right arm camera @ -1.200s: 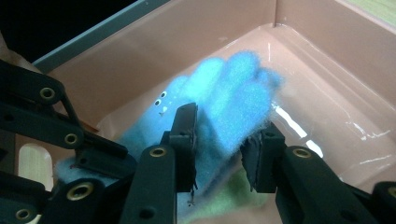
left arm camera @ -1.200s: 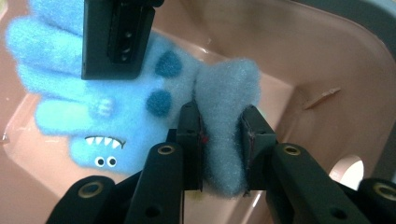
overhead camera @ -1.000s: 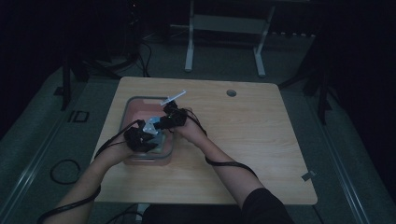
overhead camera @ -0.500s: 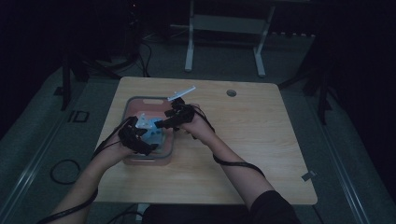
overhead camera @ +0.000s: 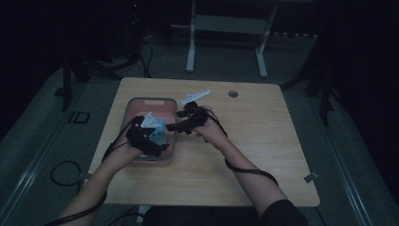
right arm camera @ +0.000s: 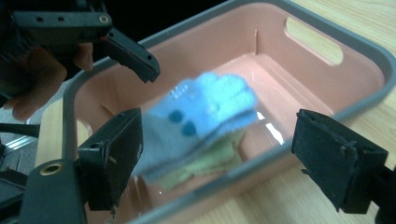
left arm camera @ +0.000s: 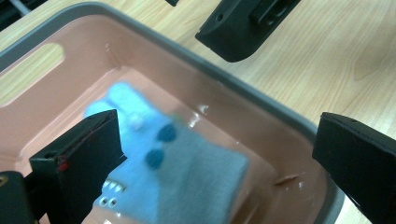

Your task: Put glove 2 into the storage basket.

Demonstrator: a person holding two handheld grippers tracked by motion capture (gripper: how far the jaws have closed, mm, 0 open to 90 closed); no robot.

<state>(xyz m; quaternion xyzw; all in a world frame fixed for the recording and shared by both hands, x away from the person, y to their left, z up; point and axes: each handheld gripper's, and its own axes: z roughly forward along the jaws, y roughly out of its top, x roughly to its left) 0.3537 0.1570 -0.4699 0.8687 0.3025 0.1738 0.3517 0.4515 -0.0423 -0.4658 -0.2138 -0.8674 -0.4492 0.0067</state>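
Observation:
A light blue knitted glove (left arm camera: 187,182) (right arm camera: 205,112) with dark blue dots lies in a pink bin with a grey rim (overhead camera: 150,101) (left arm camera: 261,100) (right arm camera: 373,51), on top of a pale green piece of cloth (right arm camera: 210,163). My left gripper (overhead camera: 150,141) (left arm camera: 215,177) hovers over the bin's near half, open; its jaws have just been opening and the glove lies loose below them. My right gripper (overhead camera: 181,125) (right arm camera: 226,158) hangs at the bin's right rim, open, its jaws also just opened, nothing pressed between them.
The bin stands on the left part of a wooden table (overhead camera: 263,141). A round cable hole (overhead camera: 233,93) sits near the table's far edge. A metal frame (overhead camera: 226,28) stands on the floor behind, and a cable loop (overhead camera: 66,172) lies on the floor at the left.
Both grippers have spread their jaws and drawn apart over the bin. The right one has moved to the right, toward the rim. The blue glove now lies free in the bin.

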